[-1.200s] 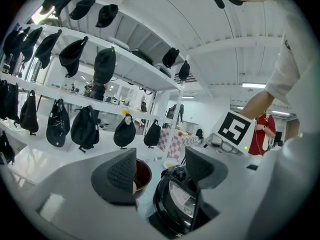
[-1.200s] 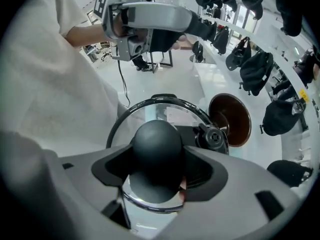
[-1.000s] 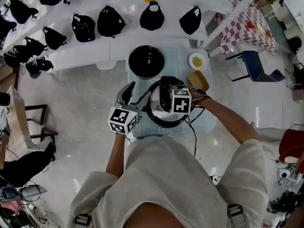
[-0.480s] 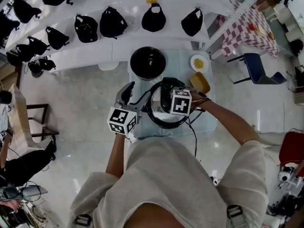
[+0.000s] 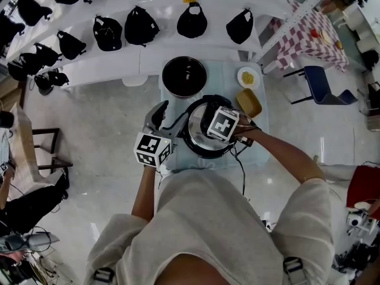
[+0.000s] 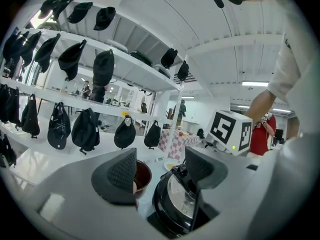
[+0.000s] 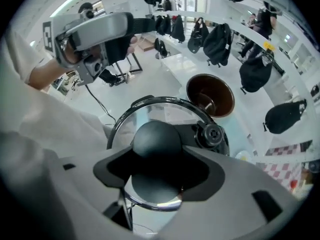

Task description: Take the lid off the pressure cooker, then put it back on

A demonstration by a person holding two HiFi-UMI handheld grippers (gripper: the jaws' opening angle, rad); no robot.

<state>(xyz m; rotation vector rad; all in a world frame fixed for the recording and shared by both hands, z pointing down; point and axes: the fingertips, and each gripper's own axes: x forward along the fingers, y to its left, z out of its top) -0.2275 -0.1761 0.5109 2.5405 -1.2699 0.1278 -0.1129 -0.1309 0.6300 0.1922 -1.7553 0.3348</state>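
The right gripper [image 7: 158, 170] has just been closing its matte dark jaws, which now pinch the smooth, round black knob [image 7: 156, 138] between them. Under the jaws, the mirror-bright circular lid [image 7: 167, 111] sits on the pressure cooker [image 5: 205, 136]. A ridged black valve [image 7: 212, 133] sits just past them, and a glossy brown bowl [image 7: 210, 95] lies farther out. The left gripper [image 6: 161, 171] holds its cross-hatched pads [image 6: 122, 170] spread with nothing between them, and the cooker is beyond them.

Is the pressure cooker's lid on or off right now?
On: the glass lid sits inside the black rim of the cooker, with no gap visible.
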